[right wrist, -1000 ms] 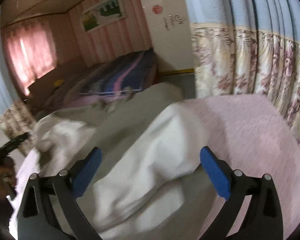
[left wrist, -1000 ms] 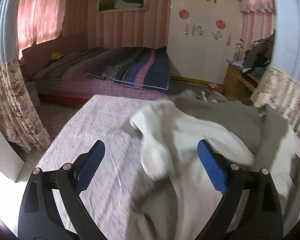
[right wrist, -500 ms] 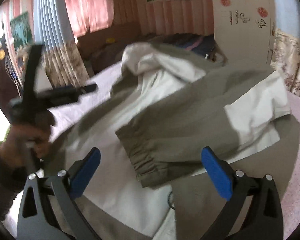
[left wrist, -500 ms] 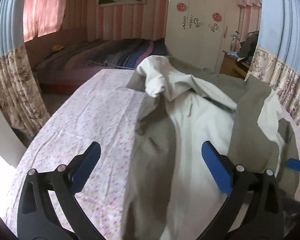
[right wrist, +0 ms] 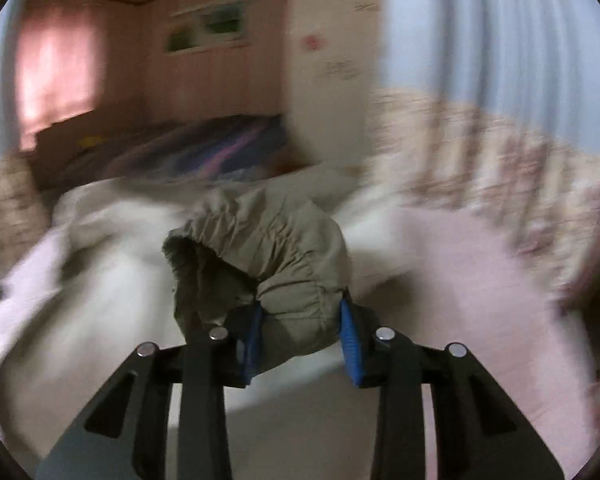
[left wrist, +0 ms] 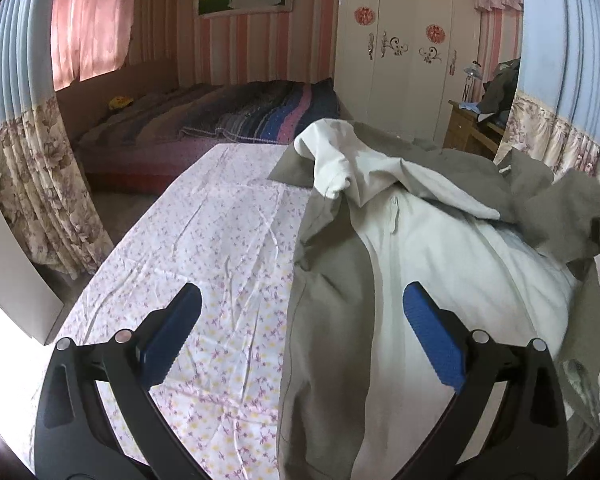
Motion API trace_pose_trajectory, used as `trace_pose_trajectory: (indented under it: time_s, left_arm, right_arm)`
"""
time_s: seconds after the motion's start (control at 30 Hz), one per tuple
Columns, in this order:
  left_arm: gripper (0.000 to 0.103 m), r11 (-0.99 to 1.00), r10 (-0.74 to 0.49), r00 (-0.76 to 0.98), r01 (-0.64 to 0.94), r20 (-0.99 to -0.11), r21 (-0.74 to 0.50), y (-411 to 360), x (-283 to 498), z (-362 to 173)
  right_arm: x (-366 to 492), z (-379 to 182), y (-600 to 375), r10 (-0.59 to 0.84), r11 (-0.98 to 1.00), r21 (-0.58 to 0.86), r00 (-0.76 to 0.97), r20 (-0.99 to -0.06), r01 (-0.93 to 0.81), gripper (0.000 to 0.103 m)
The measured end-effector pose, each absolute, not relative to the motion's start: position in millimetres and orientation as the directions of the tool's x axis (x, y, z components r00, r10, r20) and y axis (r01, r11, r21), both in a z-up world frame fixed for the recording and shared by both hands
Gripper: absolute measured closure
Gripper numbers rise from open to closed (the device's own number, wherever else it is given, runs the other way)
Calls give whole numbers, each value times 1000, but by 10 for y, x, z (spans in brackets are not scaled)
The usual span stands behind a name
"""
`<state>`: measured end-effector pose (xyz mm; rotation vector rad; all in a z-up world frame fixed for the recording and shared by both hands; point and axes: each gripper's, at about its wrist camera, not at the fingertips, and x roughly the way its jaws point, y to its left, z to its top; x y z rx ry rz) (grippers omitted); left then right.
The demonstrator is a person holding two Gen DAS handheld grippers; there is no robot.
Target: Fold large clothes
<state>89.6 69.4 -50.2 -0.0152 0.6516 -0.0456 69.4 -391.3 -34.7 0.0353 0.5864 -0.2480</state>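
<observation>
A large olive-green jacket with a pale cream lining (left wrist: 432, 248) lies spread open and rumpled on the bed sheet. My left gripper (left wrist: 300, 328) is open and empty, hovering over the jacket's left edge. My right gripper (right wrist: 302, 340) is shut on the jacket's gathered olive sleeve cuff (right wrist: 268, 248) and holds it lifted above the jacket. The right wrist view is blurred by motion. The lifted sleeve also shows blurred at the right edge of the left wrist view (left wrist: 576, 220).
The floral sheet (left wrist: 220, 264) covers the bed's left half. A second bed with a striped blanket (left wrist: 236, 120) stands beyond. A white wardrobe (left wrist: 404, 60), a wooden desk (left wrist: 468, 128) and flowered curtains (left wrist: 32, 184) border the area.
My right gripper has closed on the sleeve cuff and lifted it, swinging to the right. My left gripper stayed open and drew back slightly over the jacket's left edge.
</observation>
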Motion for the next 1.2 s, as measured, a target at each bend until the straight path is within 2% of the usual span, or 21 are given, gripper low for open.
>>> trace_pose_trajectory:
  time_s: [0.1, 0.23, 0.33, 0.37, 0.4, 0.43, 0.5, 0.57, 0.73, 0.9, 1.03, 1.2]
  left_arm:
    - [3, 999, -46, 796, 37, -603, -28, 674, 957, -475]
    - [3, 999, -28, 796, 32, -604, -5, 649, 1034, -457]
    - [3, 999, -21, 794, 32, -607, 7, 631, 1144, -428]
    - [3, 999, -17, 795, 34, -606, 16, 620, 1185, -415]
    - [3, 999, -10, 798, 36, -603, 30, 608, 1249, -390]
    - [3, 998, -2, 801, 35, -599, 43, 601, 1310, -358]
    - [3, 998, 4, 807, 34, -590, 54, 602, 1422, -285]
    - [3, 998, 10, 811, 28, -584, 55, 620, 1553, -196]
    - [3, 998, 13, 823, 25, -568, 59, 605, 2008, 24]
    - [3, 1000, 1, 793, 14, -609, 19, 601, 2646, -21]
    - [3, 1000, 25, 751, -16, -659, 19, 660, 3171, -213]
    - [3, 999, 37, 707, -6, -707, 45, 721, 3527, -483]
  right_arm:
    - [689, -498, -4892, -388, 896, -52, 720, -575, 441, 70]
    - [275, -660, -5948, -583, 728, -63, 567, -582, 683, 70]
    - [118, -826, -6449, -581, 677, -45, 496, -645, 735, 69]
    - [103, -856, -6510, -574, 677, -55, 480, -663, 734, 59]
    - [85, -866, -6540, -585, 673, -88, 457, -670, 734, 32]
    - [55, -822, -6539, -600, 670, -104, 454, -659, 735, 22]
    - [-45, -672, -6486, -630, 655, -94, 472, -617, 750, 14]
    - [-19, -471, -6376, -642, 662, -75, 512, -571, 746, 14]
    - [625, -132, -5890, -509, 823, -61, 685, -521, 565, 9]
    - [1690, -95, -5139, -254, 952, 0, 795, -551, 305, 7]
    - [2650, -299, -4576, -56, 992, 52, 786, -616, 111, 7]
    - [3596, -800, -4078, -6, 997, 50, 706, -708, 59, 7]
